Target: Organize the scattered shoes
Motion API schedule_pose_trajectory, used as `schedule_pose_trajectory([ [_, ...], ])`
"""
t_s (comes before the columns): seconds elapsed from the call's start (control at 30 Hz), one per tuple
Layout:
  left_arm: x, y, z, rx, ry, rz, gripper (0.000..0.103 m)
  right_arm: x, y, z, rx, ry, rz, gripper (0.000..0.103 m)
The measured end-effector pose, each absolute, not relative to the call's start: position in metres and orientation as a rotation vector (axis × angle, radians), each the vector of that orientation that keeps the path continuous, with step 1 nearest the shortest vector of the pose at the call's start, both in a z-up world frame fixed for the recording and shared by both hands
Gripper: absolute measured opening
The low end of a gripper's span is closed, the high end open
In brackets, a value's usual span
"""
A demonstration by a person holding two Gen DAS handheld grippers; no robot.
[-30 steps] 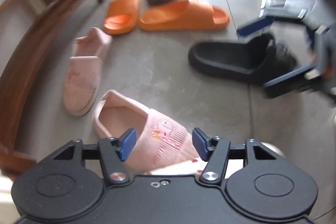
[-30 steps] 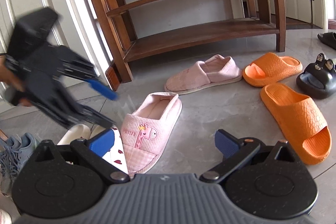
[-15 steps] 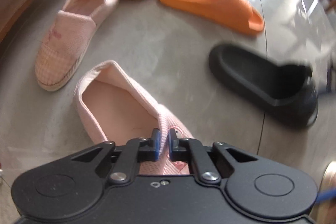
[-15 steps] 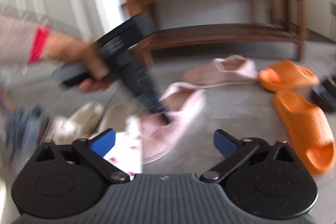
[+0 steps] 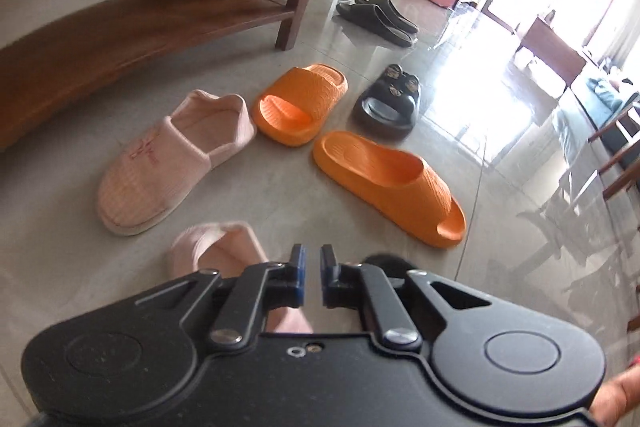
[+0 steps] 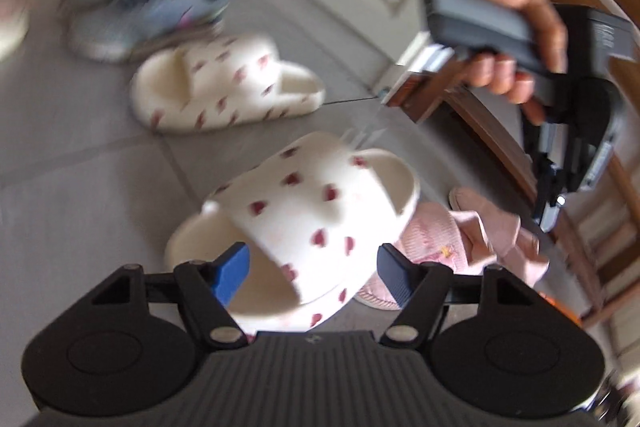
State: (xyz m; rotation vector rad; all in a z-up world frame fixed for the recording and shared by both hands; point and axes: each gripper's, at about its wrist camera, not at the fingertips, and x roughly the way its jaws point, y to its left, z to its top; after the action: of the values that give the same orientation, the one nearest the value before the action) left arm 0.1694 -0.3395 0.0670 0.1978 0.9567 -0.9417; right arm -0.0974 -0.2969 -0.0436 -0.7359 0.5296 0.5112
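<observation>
The giraffe pink slipper sits right under your left gripper, whose jaws are pinched to a narrow slit with pink fabric showing just below them. In the right wrist view the slipper's heel end is bunched up at those tips, so the jaws appear to have hold of it. Half a second ago this camera looked down into the slipper's opening with the black slide close on the right. Now it has tilted up, and you see the shoe rack far left. The plain pink slipper and the two orange slides lie in front of it on the floor.

Your right gripper has swung away from the rack and now faces a white heart-print slide. That slide lies between the wide-open jaws, which grip nothing; the blur hides whether either touches it. Its mate lies farther off, with blue-grey sneakers beyond. The giraffe slipper rests just right of the near slide, and your left hand is above it
</observation>
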Motion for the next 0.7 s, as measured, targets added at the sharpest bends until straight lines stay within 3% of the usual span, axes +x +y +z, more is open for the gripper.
schedule_pose_trajectory([
  [0.03, 0.162, -0.332, 0.067, 0.206, 0.957, -0.935, 0.01, -0.097, -0.293, -0.049, -0.769, 0.524, 0.503, 0.073],
  [0.1, 0.153, -0.319, 0.067, 0.197, 0.967, -0.907, 0.013, -0.097, -0.285, -0.058, -0.836, 0.511, 0.487, 0.053],
  [0.3, 0.147, -0.259, 0.08, 0.158, 0.936, -0.772, 0.018, -0.086, -0.28, -0.053, -0.812, 0.37, 0.488, 0.04],
  [0.5, 0.149, -0.201, 0.099, 0.083, 0.901, -0.63, 0.023, -0.072, -0.257, -0.046, -0.796, 0.247, 0.556, 0.038],
  [0.7, 0.142, -0.183, 0.095, 0.078, 0.92, -0.586, 0.028, -0.048, -0.242, -0.04, -0.538, 0.396, 0.562, 0.038],
])
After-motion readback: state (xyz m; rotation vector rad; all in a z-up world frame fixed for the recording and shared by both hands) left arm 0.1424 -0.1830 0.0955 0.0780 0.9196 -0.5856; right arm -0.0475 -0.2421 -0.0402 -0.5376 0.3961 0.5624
